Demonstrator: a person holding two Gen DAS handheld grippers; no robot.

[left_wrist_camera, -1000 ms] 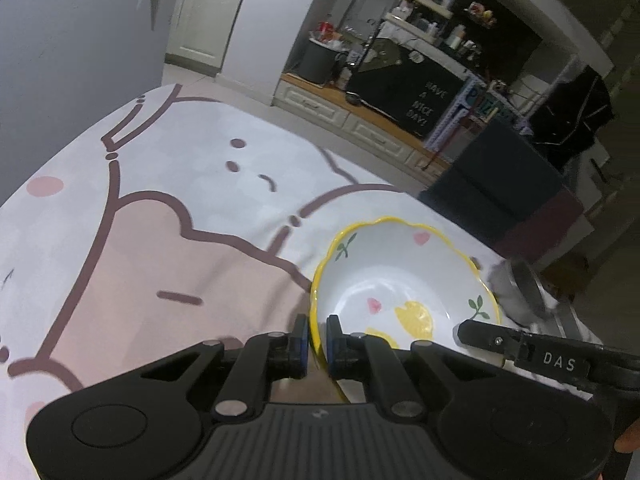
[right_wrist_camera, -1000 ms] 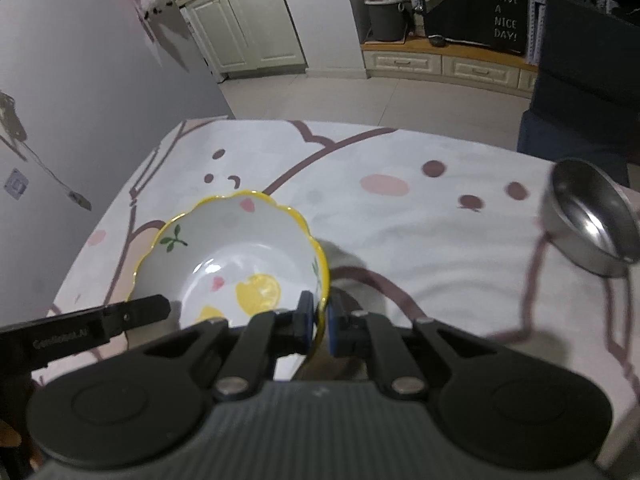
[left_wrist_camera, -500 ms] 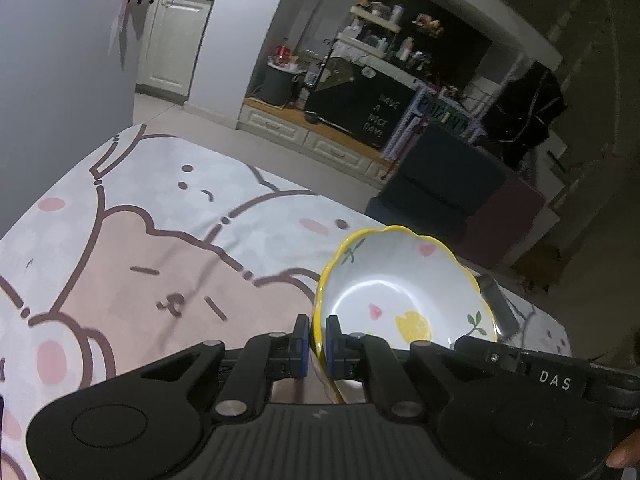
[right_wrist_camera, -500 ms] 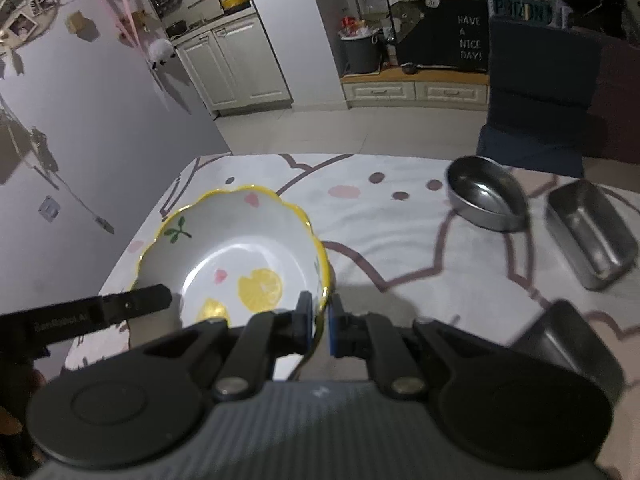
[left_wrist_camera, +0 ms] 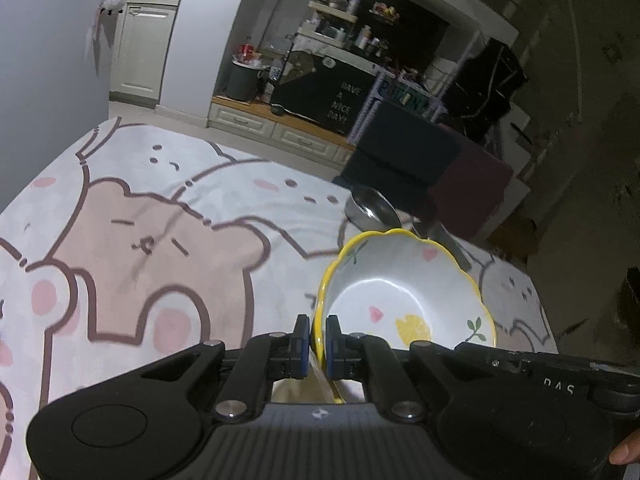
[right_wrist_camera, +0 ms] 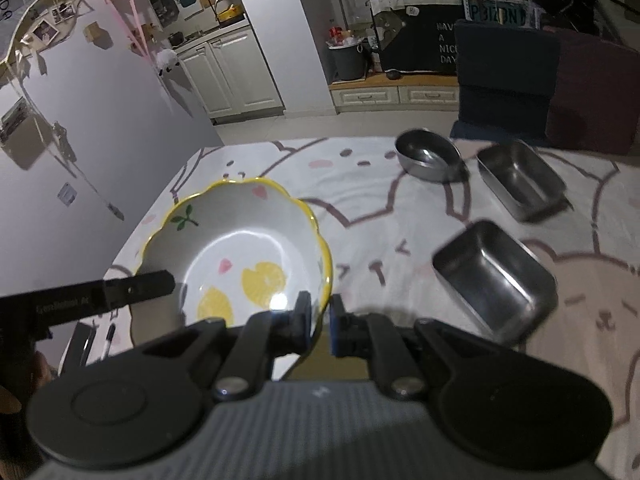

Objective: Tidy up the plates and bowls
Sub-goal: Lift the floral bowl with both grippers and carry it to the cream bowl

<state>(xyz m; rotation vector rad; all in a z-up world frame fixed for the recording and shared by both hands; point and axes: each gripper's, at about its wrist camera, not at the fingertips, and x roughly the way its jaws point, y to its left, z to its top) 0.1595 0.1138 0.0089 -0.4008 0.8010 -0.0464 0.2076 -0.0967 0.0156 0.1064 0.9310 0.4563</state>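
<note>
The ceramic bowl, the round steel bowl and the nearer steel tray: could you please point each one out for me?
ceramic bowl (right_wrist_camera: 240, 248): right wrist view, on its white inner floor.
round steel bowl (right_wrist_camera: 428, 156): right wrist view, on its shiny inside.
nearer steel tray (right_wrist_camera: 494, 276): right wrist view, on its inner bottom.

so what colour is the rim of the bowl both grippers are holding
Yellow, scalloped rim on the ceramic bowl; right wrist view shows it best.
</note>
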